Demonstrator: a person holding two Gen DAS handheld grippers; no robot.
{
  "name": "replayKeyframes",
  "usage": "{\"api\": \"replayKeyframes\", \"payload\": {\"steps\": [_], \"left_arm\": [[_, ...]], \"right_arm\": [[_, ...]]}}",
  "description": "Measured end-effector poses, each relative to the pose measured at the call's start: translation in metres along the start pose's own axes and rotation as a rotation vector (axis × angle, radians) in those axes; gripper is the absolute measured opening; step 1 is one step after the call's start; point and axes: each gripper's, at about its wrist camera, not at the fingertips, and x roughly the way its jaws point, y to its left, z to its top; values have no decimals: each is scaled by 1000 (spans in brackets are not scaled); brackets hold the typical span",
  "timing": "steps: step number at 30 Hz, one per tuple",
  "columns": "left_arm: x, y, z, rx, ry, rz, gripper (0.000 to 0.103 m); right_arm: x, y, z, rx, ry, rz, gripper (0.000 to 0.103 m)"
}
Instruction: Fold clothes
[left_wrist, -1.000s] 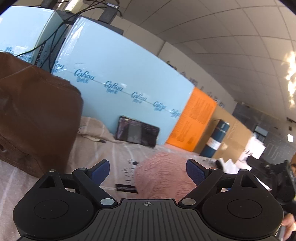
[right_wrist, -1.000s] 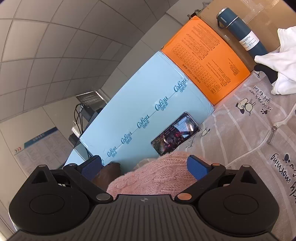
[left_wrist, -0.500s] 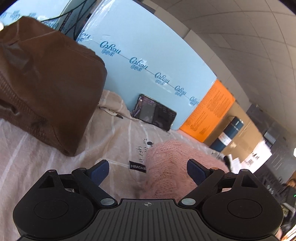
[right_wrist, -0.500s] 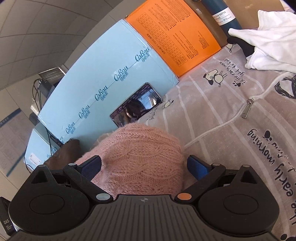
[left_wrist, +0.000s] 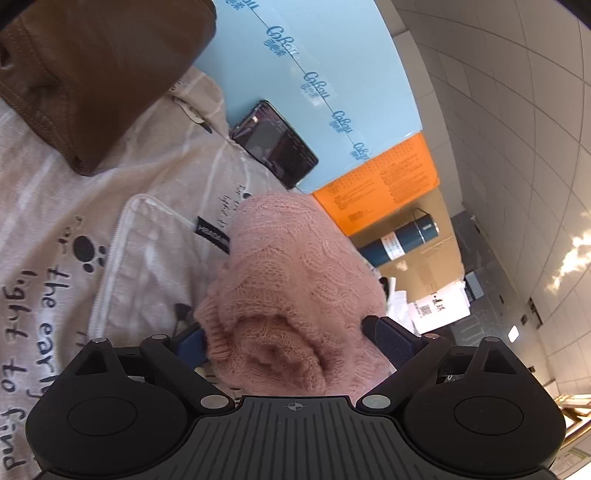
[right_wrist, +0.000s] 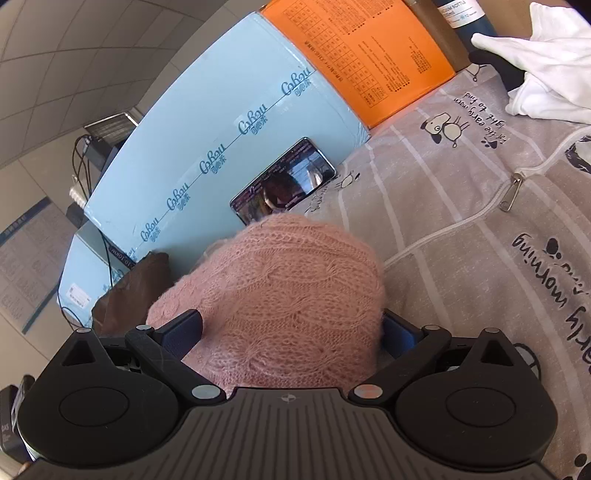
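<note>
A pink cable-knit sweater (left_wrist: 291, 284) lies bundled on a grey printed cover (left_wrist: 110, 221). My left gripper (left_wrist: 291, 338) is open, its blue pads on either side of the sweater's rolled end. In the right wrist view the same pink sweater (right_wrist: 280, 288) fills the space between the pads of my right gripper (right_wrist: 291, 332), which is open around the bundle. The sweater's lower part is hidden behind both gripper bodies.
A brown leather jacket (left_wrist: 92, 66) lies at the left. A phone (left_wrist: 275, 144) leans on a light blue board (right_wrist: 221, 147). An orange box (right_wrist: 369, 48), a dark blue bottle (left_wrist: 402, 240) and white cloth (right_wrist: 543, 62) stand beyond. The cover's zipper (right_wrist: 513, 192) runs to the right.
Both grippers have tilted down and moved in toward the pink sweater, which now sits between the pads of each. The jaws have stayed open.
</note>
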Motion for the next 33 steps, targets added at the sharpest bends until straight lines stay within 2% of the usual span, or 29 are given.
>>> {"api": "replayKeyframes", "payload": {"steps": [4,7,8,9,10,11,13,14,19,25,27,30,33], "left_arm": [[21,-4,5,66,1,-8,97],[25,-9,3,148,-59,9,93],[25,-11,0,184,-79,36,82],[24,-13,-2,220,-99,61,66],[23,-15,-4,253,-114,81,59],[22,-16,-6,284,-129,97,46],[18,-19,-7,316,-146,96,40],[15,-21,-8,332,-156,95,38],[-10,-35,-10,407,-245,72,37],[-56,-45,1,477,-385,63,37],[-76,-45,11,510,-443,75,37],[-107,-45,28,582,-541,128,37],[-133,-38,47,605,-652,186,35]], "right_arm": [[2,4,-3,-30,17,-3,100],[2,5,-3,-28,13,1,97],[1,5,-4,-30,10,2,96],[1,6,-4,-37,5,3,92],[0,7,-5,-45,-1,5,85],[0,9,-5,-57,-8,5,82],[-1,13,-7,-86,-22,18,67],[-3,15,-8,-101,-32,26,65],[-8,27,-11,-146,-75,86,54],[-8,66,-9,-139,-110,181,53],[0,86,-6,-143,-119,217,53],[17,123,-4,-183,-130,277,53],[42,163,-4,-229,-131,337,53]]}}
